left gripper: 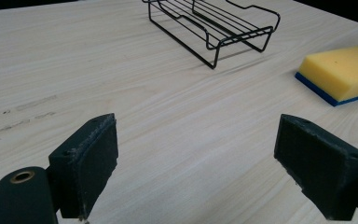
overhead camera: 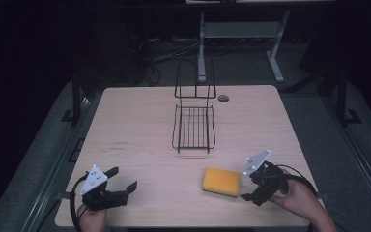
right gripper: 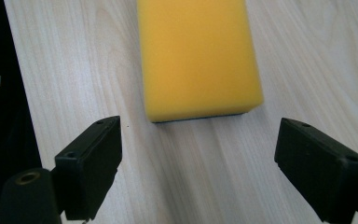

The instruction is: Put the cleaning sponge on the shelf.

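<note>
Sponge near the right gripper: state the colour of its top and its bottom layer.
The sponge is yellow on top with a thin blue bottom layer, clearest in the left gripper view.

A: What colour is the sponge [overhead camera: 221,181] ahead of my right gripper [overhead camera: 249,192]?

B: Yellow on top, with a dark blue layer beneath.

A: And my jaws?

B: Black, as is the wire rack [overhead camera: 193,126]. The table [overhead camera: 135,125] is pale wood with a fine, streaked grain. My left gripper [overhead camera: 124,180] carries a light grey plate.

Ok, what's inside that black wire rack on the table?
The wire rack holds nothing; bare table shows between its bars. The sponge lies outside it, in front of the open right gripper. The rack's far end is too dim to check.
</note>
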Action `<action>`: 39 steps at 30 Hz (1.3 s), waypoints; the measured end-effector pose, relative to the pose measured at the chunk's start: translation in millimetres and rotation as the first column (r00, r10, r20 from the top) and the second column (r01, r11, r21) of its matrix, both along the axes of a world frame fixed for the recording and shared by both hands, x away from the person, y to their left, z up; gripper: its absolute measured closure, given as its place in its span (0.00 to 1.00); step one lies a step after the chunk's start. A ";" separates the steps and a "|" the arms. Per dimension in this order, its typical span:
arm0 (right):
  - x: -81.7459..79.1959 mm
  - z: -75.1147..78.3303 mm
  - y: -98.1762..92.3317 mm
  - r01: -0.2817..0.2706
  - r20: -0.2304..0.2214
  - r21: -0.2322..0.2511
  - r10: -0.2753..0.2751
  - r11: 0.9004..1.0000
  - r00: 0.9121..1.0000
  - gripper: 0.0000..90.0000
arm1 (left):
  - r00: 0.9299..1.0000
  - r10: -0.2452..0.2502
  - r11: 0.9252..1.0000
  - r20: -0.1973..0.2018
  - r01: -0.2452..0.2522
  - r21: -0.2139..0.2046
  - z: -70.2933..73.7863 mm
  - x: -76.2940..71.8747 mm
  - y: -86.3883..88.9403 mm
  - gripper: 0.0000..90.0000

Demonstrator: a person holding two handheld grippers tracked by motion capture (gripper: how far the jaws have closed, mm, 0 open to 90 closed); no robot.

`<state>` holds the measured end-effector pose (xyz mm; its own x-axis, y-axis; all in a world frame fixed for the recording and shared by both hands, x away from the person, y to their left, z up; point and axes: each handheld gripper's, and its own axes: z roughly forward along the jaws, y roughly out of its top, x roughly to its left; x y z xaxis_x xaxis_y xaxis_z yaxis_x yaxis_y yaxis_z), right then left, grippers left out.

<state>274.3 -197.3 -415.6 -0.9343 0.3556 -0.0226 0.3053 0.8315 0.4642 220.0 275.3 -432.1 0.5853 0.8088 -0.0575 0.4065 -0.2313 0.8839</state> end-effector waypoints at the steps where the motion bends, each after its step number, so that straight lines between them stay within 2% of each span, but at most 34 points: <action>1: 0.0 0.0 0.0 0.000 0.000 0.000 0.000 1.000 1.000 0.16 | 1.000 0.000 1.000 0.000 0.000 0.000 0.0 0.0 0.0 0.14; 22: 11.0 7.0 25.3 -0.058 -0.012 -0.028 0.058 0.998 0.998 0.16 | 1.000 -0.002 1.000 0.004 0.002 0.009 1.3 -0.6 2.2 0.14; 28: 14.2 6.6 32.4 -0.073 -0.019 -0.021 0.073 0.997 0.997 0.16 | 1.000 0.000 1.000 0.003 0.000 0.005 1.0 -0.5 2.6 0.14; 39: 22.8 7.4 49.5 -0.103 -0.032 -0.048 0.101 0.994 0.994 0.16 | 1.000 0.001 1.000 0.004 -0.001 0.002 1.4 -0.6 3.2 0.14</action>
